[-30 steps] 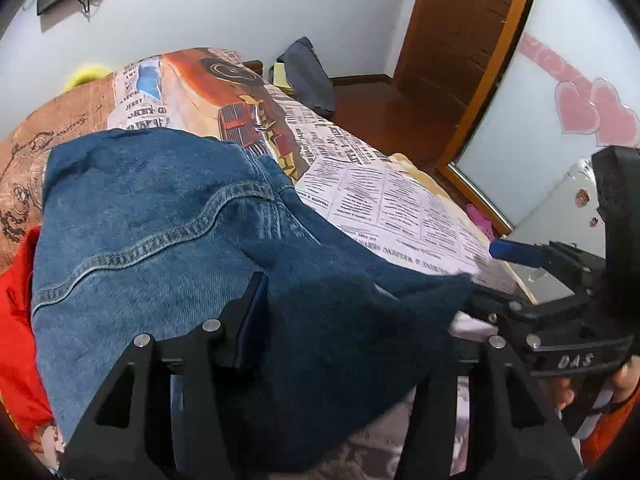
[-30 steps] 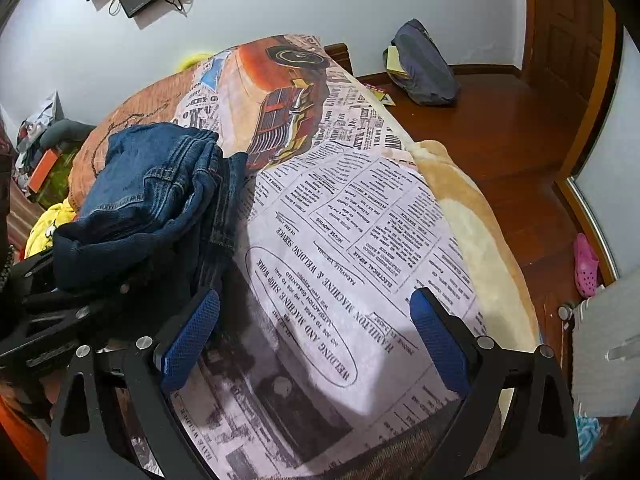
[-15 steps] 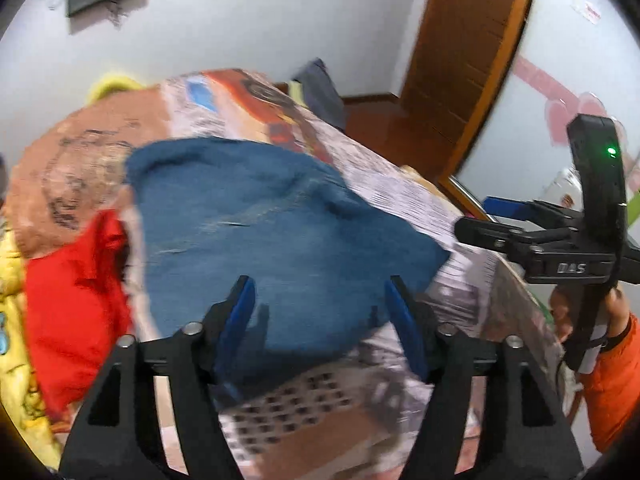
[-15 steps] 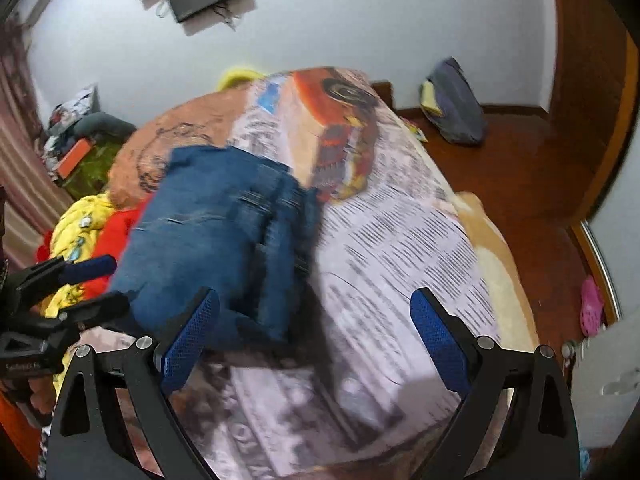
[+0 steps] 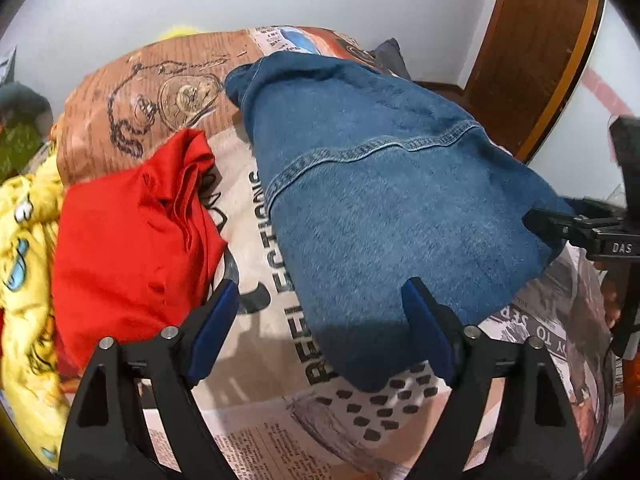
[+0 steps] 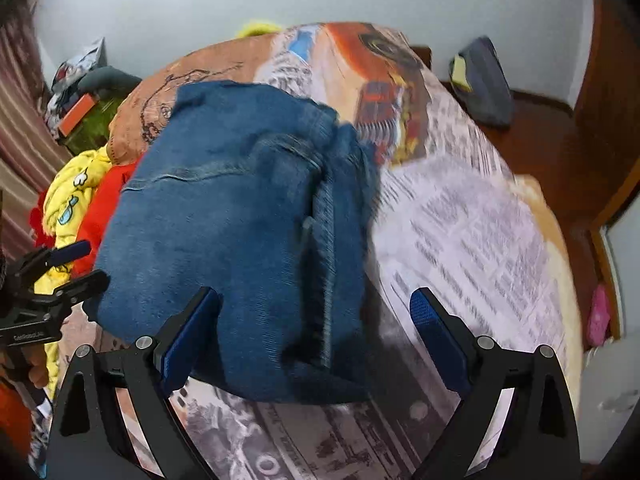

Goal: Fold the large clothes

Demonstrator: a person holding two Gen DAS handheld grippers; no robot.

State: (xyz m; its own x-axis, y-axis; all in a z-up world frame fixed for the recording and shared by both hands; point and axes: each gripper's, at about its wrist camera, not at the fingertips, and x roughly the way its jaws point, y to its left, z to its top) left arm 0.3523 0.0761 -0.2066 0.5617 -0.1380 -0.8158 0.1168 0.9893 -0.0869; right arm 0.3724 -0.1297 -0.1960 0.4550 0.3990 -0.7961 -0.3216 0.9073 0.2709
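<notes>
On the near half of the bed, a folded bundle of blue denim jeans (image 5: pixel 384 208) lies on the newspaper-print bedspread (image 5: pixel 264 264), its stitched seam running across the top layer. Denim like this is likely heavy and fairly stiff, with little slip; it should hold a crease but sag if lifted by one point. The thick hemmed edges and the waistband side at the right of the bundle in the right wrist view (image 6: pixel 328 220) look like the surest places to pinch, one gripper at each corner of an edge.

The left gripper (image 5: pixel 320 332) is opening, its blue pads astride the near corner of the jeans without pressing on it. The right gripper (image 6: pixel 316 336) stands spread wide, the near edge of the denim between its fingers, not pinched.

Just left of the jeans lies a crumpled red garment (image 5: pixel 132 240), and beyond it a yellow cartoon-print cloth (image 5: pixel 28 240).

No basket, box or other container for clothes shows clearly in either view.
</notes>
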